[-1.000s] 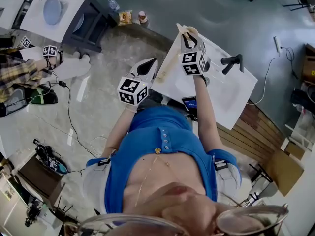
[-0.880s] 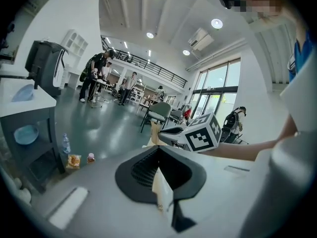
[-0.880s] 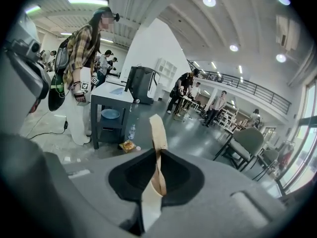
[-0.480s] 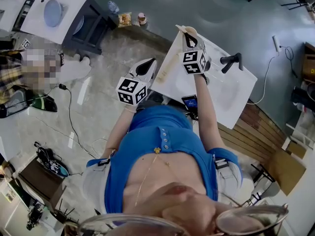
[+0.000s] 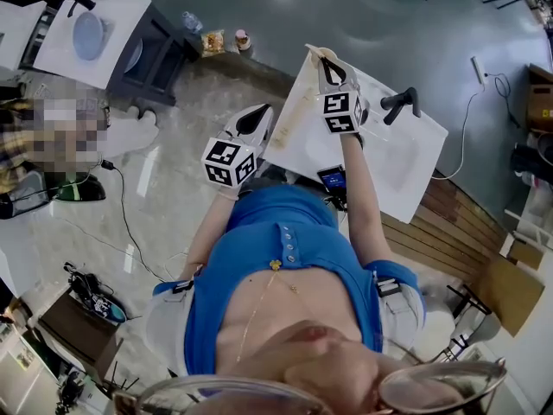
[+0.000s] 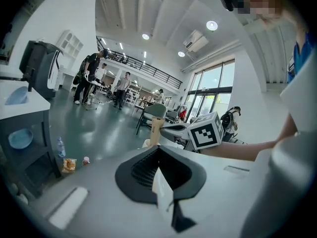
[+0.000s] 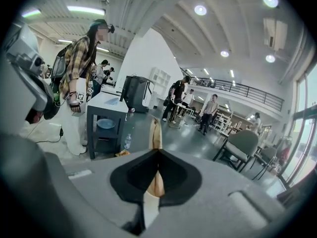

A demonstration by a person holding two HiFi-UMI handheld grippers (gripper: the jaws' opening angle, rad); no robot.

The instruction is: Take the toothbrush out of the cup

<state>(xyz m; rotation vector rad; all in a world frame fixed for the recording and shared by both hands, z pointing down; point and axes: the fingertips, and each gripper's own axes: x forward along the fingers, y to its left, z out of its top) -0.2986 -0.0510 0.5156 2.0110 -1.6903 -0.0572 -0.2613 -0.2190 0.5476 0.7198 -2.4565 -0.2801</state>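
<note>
At the far corner of the white sink counter (image 5: 406,167), my right gripper (image 5: 331,66) is shut on a tan wooden toothbrush (image 5: 320,53). In the right gripper view its handle (image 7: 155,133) stands upright between the jaws of my right gripper (image 7: 156,155). A pale cup rim (image 6: 145,143) seems to show just under the toothbrush (image 6: 156,131) in the left gripper view; I cannot tell whether they touch. My left gripper (image 5: 252,119) hangs shut and empty beside the counter's left edge, and in its own view my left gripper (image 6: 159,150) points at the right one.
A black faucet (image 5: 397,104) stands on the counter right of my right gripper. A phone (image 5: 331,178) lies at the counter's near edge. A dark side table (image 5: 130,37) with a blue plate and another person (image 5: 52,132) are off to the left. Cables run across the floor.
</note>
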